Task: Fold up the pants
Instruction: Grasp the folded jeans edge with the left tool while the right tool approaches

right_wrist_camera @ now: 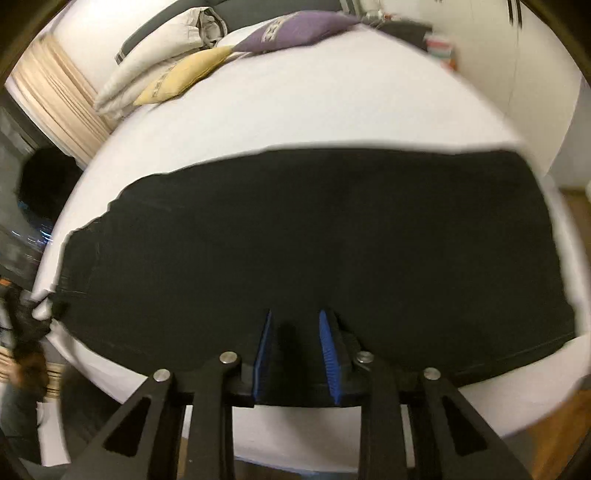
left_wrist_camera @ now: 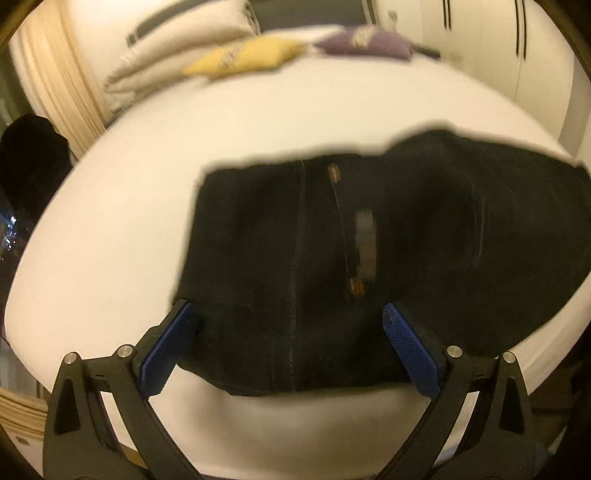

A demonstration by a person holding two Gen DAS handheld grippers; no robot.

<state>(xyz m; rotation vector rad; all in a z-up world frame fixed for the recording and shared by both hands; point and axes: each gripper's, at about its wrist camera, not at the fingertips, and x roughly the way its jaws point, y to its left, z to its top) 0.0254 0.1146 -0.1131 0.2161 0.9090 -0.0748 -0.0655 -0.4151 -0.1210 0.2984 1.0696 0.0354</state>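
White bedding point(left_wrist_camera: 110, 229) fills both views, with a yellow cushion point(left_wrist_camera: 243, 59) and a purple cushion point(left_wrist_camera: 365, 44) blurred at the top. Black denim pants point(left_wrist_camera: 332, 240) are spread across the centre of the bed. Seam stitching and rivets are shown only in the left wrist view, where the left gripper point(left_wrist_camera: 291, 314) is held wide open, gripping nothing. The trouser hem at right is shown only in the right wrist view, where the right gripper point(right_wrist_camera: 295, 317) is narrowed; whether fabric is pinched cannot be told.

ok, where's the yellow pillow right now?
The yellow pillow lies at the far end of the bed, between the white pillows and the purple pillow, well beyond the black pants.
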